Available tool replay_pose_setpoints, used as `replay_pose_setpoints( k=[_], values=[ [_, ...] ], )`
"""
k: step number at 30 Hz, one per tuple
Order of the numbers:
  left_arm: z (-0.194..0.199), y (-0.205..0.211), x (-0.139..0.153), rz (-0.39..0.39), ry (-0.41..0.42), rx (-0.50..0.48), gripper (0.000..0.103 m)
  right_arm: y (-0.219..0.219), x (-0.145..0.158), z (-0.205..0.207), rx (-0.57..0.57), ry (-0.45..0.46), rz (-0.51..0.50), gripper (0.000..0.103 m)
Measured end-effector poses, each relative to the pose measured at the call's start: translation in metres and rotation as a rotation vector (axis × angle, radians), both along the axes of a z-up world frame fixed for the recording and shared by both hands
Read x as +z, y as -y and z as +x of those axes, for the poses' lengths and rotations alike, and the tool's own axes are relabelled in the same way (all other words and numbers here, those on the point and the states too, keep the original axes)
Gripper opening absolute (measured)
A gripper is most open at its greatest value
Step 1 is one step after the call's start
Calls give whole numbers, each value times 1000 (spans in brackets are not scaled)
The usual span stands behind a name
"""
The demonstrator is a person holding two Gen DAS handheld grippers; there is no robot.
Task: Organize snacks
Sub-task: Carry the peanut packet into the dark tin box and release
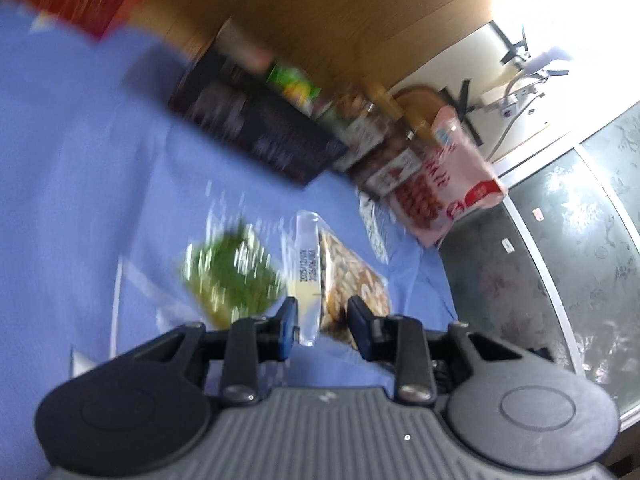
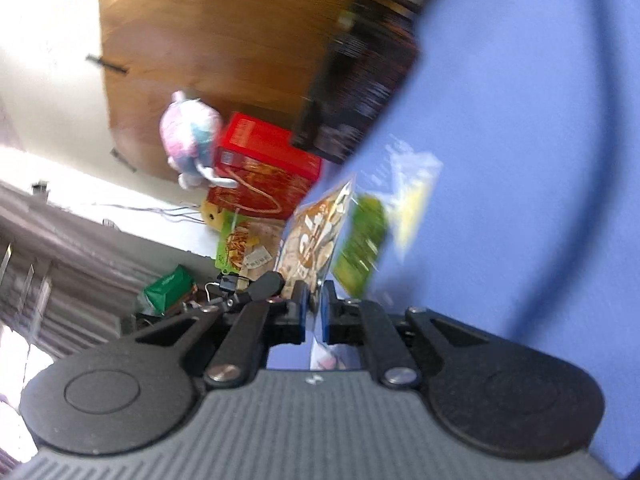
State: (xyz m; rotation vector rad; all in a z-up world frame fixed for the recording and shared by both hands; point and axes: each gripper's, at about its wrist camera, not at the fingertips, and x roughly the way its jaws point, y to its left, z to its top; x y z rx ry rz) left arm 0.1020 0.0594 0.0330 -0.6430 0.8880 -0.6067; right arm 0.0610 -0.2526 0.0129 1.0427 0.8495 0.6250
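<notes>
My left gripper [image 1: 322, 318] is open, its blue-padded fingers either side of the near end of a clear nut snack pack [image 1: 344, 276] lying on the blue cloth [image 1: 80, 184]. A clear bag with green contents [image 1: 232, 276] lies just left of it, blurred. My right gripper [image 2: 314, 312] is shut on the edge of a clear nut snack pack [image 2: 316, 232] and holds it upright above the cloth. A green-filled clear bag [image 2: 364, 240] lies just right of it.
A dark box [image 1: 256, 128], jars and a pink snack bag [image 1: 448, 176] stand along the far edge of the cloth. A red box [image 2: 264, 168], a plush toy [image 2: 192, 140] and a green noodle pack [image 2: 240, 240] show in the right wrist view. The floor [image 1: 560, 260] lies beyond the cloth's edge.
</notes>
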Motion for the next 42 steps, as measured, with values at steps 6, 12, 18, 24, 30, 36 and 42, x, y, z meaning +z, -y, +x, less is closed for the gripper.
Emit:
replay_pose_setpoints(
  k=[6,12,18,24,30,36,42],
  values=[
    [57,2,42,93,108,30,26,-12,45,73,-1,135,-143,10],
    [135,5,56,155,155,92,26,-23,54,153,-4,190,-241,10],
    [190,13,37,201,130,125,26,-35,32,203,-24,190,-355,14],
    [210,18,19,253,110,152,31,-54,31,208,-67,273,-587,36],
    [190,22,31,336,167,166,38,-50,50,169,-189,392,-723,50],
    [113,-2,36,311,167,100,44,-24,36,96,-59,247,-485,50],
    [71,-4,-24,323,-5,-20,45,-21,-18,50,16,-13,-324,36]
  ],
)
